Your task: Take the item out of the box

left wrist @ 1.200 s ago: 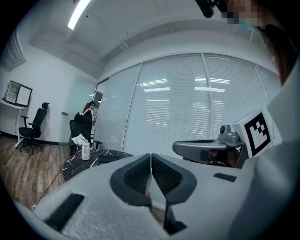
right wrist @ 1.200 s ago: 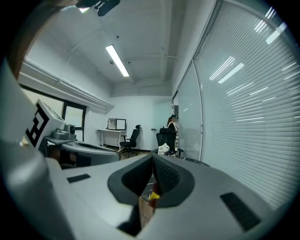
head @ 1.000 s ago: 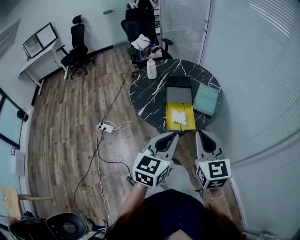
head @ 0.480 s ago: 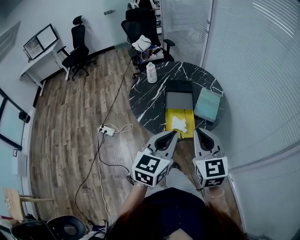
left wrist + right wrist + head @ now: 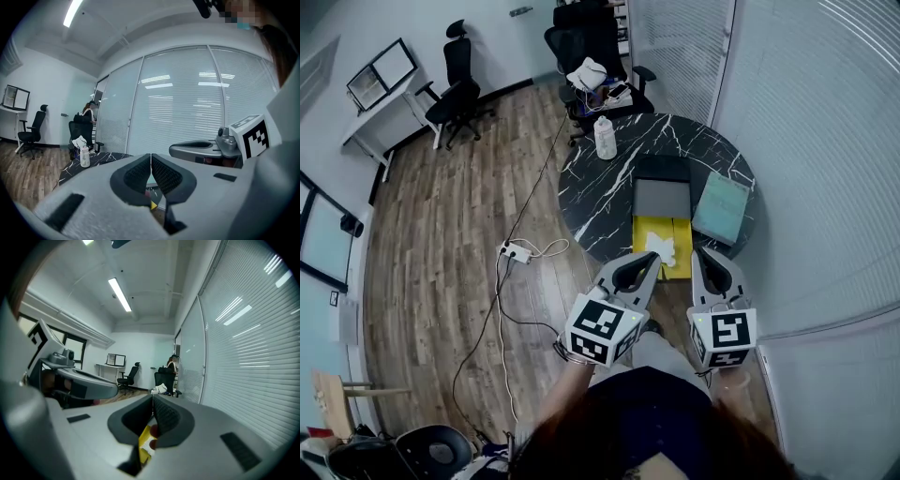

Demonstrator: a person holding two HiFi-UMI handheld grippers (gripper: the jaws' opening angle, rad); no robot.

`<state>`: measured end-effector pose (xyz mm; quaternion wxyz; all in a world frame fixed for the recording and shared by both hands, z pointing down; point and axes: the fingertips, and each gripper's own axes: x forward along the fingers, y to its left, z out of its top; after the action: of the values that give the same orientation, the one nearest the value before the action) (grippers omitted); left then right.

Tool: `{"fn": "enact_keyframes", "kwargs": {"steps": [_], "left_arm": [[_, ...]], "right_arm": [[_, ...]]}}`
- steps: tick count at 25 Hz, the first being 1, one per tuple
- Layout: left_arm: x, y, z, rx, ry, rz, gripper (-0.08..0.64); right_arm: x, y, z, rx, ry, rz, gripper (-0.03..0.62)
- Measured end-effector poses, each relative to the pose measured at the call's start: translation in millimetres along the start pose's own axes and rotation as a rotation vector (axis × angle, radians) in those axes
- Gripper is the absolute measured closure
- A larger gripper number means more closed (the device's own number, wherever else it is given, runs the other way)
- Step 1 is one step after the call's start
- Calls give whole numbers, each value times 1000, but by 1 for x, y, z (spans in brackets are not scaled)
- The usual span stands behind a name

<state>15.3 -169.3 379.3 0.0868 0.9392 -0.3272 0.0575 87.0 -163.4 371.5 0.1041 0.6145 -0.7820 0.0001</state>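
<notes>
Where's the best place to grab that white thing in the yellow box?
Pinch the middle of the white item, where it seems to bunch up, coming straight down from above. It lies low inside the open yellow box, so the walls would block a sideways reach. The right gripper is near, but its jaws are shut and must open first.

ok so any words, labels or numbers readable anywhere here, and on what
No text can be read in any view.
Cubes on the left gripper and right gripper: black-and-white square marker patterns only, no letters or numbers.
On the bottle: any label is too small to read.
On the yellow box and the teal flat piece: no print visible.
</notes>
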Motion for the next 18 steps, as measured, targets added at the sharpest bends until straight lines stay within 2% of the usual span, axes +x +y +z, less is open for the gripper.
{"fn": "enact_keyframes", "kwargs": {"steps": [8,18], "left_arm": [[26,13,2,-2,16,0,531],[51,30,4,-12,12,19,531]], "right_arm": [[24,-12,-10,-1,22,33,568],[59,-16,-39,-46,123,104,566]]}}
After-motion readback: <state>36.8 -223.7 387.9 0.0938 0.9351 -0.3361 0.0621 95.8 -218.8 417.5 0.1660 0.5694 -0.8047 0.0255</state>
